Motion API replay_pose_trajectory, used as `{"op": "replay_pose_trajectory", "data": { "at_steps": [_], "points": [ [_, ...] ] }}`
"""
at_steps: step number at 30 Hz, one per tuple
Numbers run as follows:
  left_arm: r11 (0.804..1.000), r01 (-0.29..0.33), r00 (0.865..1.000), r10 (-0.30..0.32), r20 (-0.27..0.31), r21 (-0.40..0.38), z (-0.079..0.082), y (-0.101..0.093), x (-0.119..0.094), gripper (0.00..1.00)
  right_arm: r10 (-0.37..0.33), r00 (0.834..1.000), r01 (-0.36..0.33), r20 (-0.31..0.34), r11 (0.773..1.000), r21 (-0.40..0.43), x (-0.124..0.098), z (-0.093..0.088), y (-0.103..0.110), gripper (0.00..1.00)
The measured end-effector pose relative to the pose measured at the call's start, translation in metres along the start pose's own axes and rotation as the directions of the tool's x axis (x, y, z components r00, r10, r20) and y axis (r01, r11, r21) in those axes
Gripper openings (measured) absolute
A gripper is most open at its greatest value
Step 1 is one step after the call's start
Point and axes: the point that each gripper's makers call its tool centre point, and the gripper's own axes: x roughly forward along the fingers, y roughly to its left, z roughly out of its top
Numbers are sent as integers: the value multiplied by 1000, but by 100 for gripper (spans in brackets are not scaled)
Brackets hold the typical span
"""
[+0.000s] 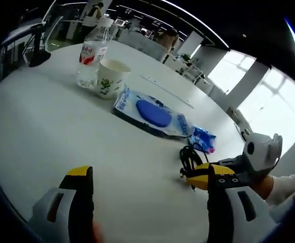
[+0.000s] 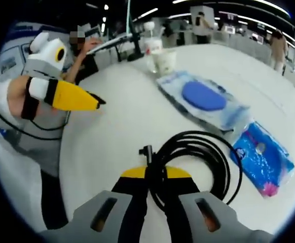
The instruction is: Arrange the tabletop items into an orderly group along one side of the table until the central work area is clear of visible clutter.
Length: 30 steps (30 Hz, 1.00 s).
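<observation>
Right hand-held gripper (image 2: 156, 174) clamping black coiled cable (image 2: 198, 162)

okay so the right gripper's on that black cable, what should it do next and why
Probably lift the coiled black cable and carry it toward the blue packet and the wet-wipes pack. The right gripper looks shut on the coil's edge, and those items already line up toward the paper cup.

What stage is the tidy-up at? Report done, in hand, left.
Done: the water bottle and paper cup stand together at the table's far side, with the wipes pack and small blue packet in a row beside them. In hand: the right claw is shut on the black cable coil. Left: placing the cable with the group; the left claw is open.
</observation>
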Motion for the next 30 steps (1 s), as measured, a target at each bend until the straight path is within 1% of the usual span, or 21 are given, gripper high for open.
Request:
{"op": "replay_pose_trajectory", "data": {
  "at_steps": [3, 5, 6, 9, 12, 13, 14, 16, 17, 18, 19, 21, 22, 23, 24, 26, 28, 29, 30],
  "points": [
    [1000, 0, 1000, 0, -11, 14, -1, 1, 0, 96, 9, 1000, -9, -5, 1000, 13, 4, -8, 1, 9],
    [1000, -1, 1000, 1, -13, 12, -1, 3, -1, 96, 8, 1000, -8, -11, 1000, 0, 4, -12, 1, 9],
    [1000, -3, 1000, 3, -11, 10, 0, 4, -2, 96, 5, 1000, -5, 15, 1000, 4, 3, -8, 1, 9],
    [1000, -6, 1000, 6, -10, 14, 1, 7, -4, 96, 10, 1000, -10, 15, 1000, 6, 4, -8, 1, 10],
    [999, -8, 1000, 8, -27, 34, 0, 12, -4, 97, 7, 1000, -8, 24, 1000, 21, 0, -6, 0, 12],
    [998, -4, 999, 6, -36, 55, 1, 15, -3, 97, -6, 999, 5, 33, 1000, 26, -2, -4, -1, 17],
    [997, 1, 999, 2, -43, 74, 1, 17, -3, 97, -16, 998, 14, 68, 999, 37, -7, 2, -2, 23],
    [993, 28, 998, -21, -61, 112, 2, 21, -3, 97, -17, 994, 10, 111, 998, 61, -13, 9, -2, 37],
    [991, 32, 997, -23, -73, 132, 3, 25, -3, 97, -19, 992, 10, 125, 998, 68, -21, 11, -2, 40],
    [983, 45, 996, -30, -85, 176, 6, 30, -4, 97, -20, 991, 11, 133, 997, 72, -26, 11, -2, 41],
    [973, 56, 995, -36, -96, 224, 10, 34, -6, 98, -24, 989, 12, 149, 996, 83, -35, 12, -2, 42],
    [954, 70, 994, -43, -100, 291, 18, 42, -11, 98, -41, 982, 19, 186, 992, 122, -52, 13, -3, 46],
    [949, 80, 994, -51, -101, 304, 22, 46, -14, 98, -49, 979, 22, 198, 990, 139, -59, 12, -4, 50],
    [950, 87, 993, -59, -102, 299, 26, 50, -16, 98, -56, 978, 24, 202, 987, 157, -66, 9, -4, 52],
    [948, 95, 992, -65, -106, 303, 31, 55, -20, 98, -72, 978, 31, 197, 979, 203, -77, 3, -5, 56],
    [935, 109, 991, -74, -114, 338, 39, 63, -27, 99, -98, 975, 47, 200, 969, 244, -91, -4, -8, 62],
    [913, 110, 989, -61, -134, 394, 47, 75, -35, 99, -125, 973, 60, 195, 949, 309, -108, -14, -11, 68],
    [905, 110, 989, -59, -136, 410, 51, 78, -38, 99, -135, 973, 65, 189, 938, 340, -115, -19, -12, 70],
    [904, 108, 990, -58, -132, 415, 57, 82, -43, 99, -151, 974, 78, 169, 923, 378, -123, -27, -13, 71]
  ]
}}
